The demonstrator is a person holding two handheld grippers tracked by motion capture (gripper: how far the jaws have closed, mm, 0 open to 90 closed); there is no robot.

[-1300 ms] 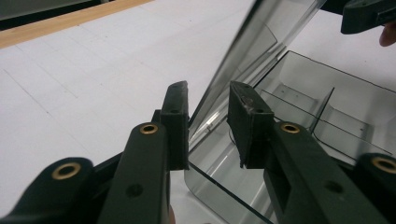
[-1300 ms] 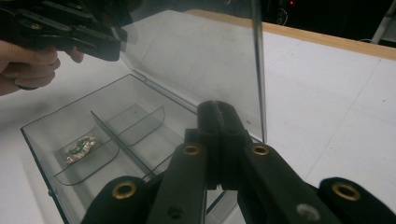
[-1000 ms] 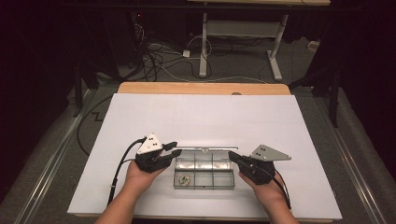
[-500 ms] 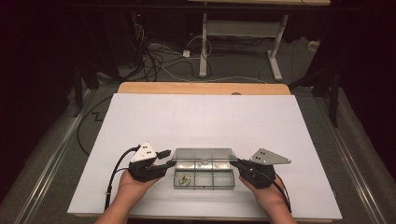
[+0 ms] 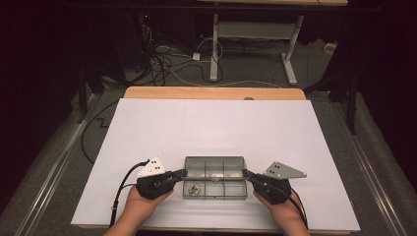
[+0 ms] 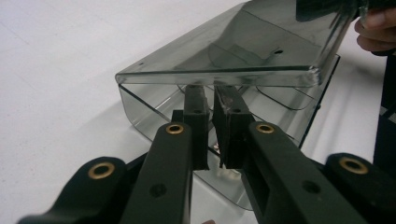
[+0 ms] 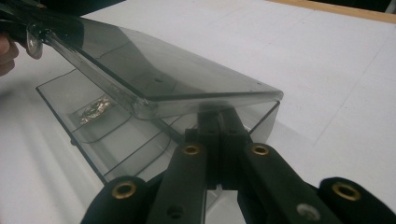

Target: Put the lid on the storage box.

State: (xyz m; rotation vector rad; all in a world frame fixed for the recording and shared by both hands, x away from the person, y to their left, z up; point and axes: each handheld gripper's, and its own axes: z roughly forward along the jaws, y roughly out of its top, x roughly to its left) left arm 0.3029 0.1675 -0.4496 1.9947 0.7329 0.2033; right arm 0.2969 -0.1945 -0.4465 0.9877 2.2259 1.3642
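Surface: white table top (image 5: 211, 123), dark floor with cables beyond.
Hidden: your jaw tips vanish under the lid.
Box: one smoky clear plastic compartment box (image 5: 215, 177) at 6 o'clock, lid raised, small shiny item (image 5: 195, 189) inside.
Left gripper (image 5: 183, 173): jaws nearly closed at the box's end wall; grip unclear.
Right gripper (image 5: 244, 173): jaws pressed together at the opposite end.

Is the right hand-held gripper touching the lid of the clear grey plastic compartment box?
Touching. In the right gripper view, the right hand-held gripper has its closed jaws pressed up under the end edge of the clear grey plastic box's raised lid, with no gap showing.
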